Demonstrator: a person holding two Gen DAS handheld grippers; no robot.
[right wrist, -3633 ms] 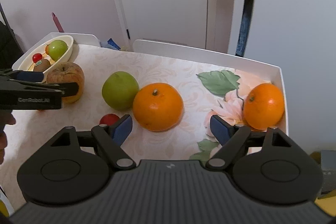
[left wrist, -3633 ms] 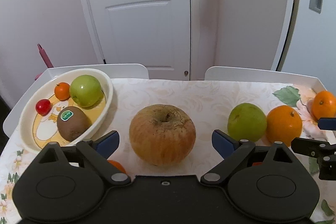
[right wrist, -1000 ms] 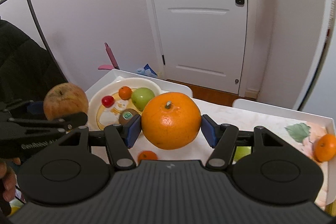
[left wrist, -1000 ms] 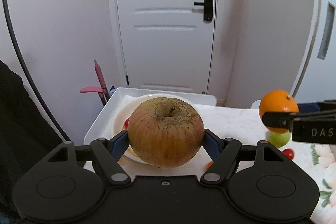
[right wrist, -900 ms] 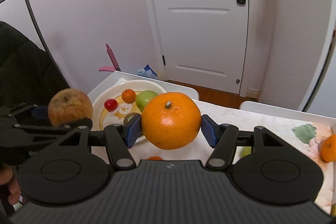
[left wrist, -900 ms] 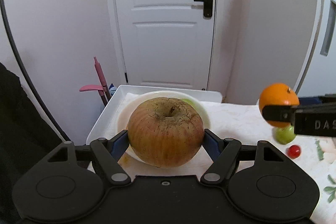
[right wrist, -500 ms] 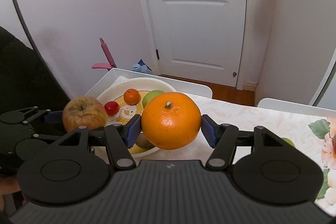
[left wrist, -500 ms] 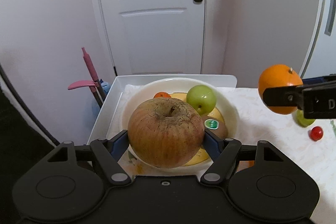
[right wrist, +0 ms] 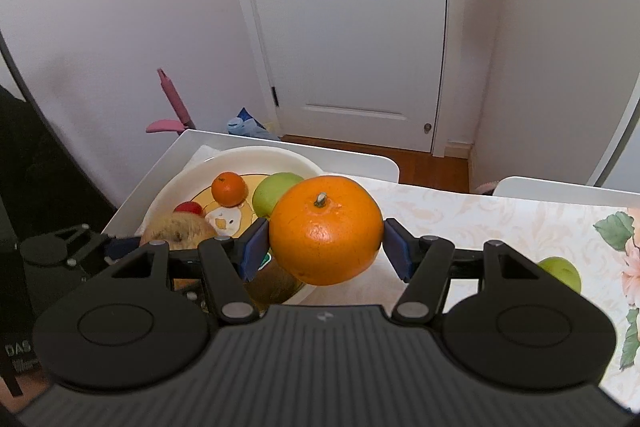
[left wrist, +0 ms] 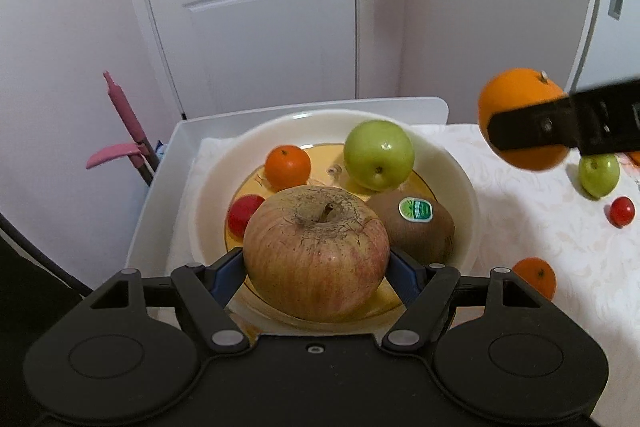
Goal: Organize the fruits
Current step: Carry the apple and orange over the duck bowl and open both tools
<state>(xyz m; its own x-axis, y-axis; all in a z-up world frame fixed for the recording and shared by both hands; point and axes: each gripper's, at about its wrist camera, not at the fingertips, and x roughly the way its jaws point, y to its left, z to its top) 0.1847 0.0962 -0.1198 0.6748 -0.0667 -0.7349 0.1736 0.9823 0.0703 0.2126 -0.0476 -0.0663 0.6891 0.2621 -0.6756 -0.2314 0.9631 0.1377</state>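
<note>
Where visible, left-view-only cherry tomato (left wrist: 621, 211)

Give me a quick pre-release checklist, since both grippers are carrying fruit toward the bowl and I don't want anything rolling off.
1. Left gripper grip on the big apple: ok, both pads press its sides.
2. Right gripper grip on the large orange: ok, clamped on both sides.
3. Apple over the bowl: ok, it hangs above the near part.
4. Free landing spot under the apple: cannot tell, the apple hides it; the kiwi and red fruit sit close.
5. Orange over the bowl: not ok, in the left view it hangs beyond the rim.
6. Grippers apart from each other: ok.
</note>
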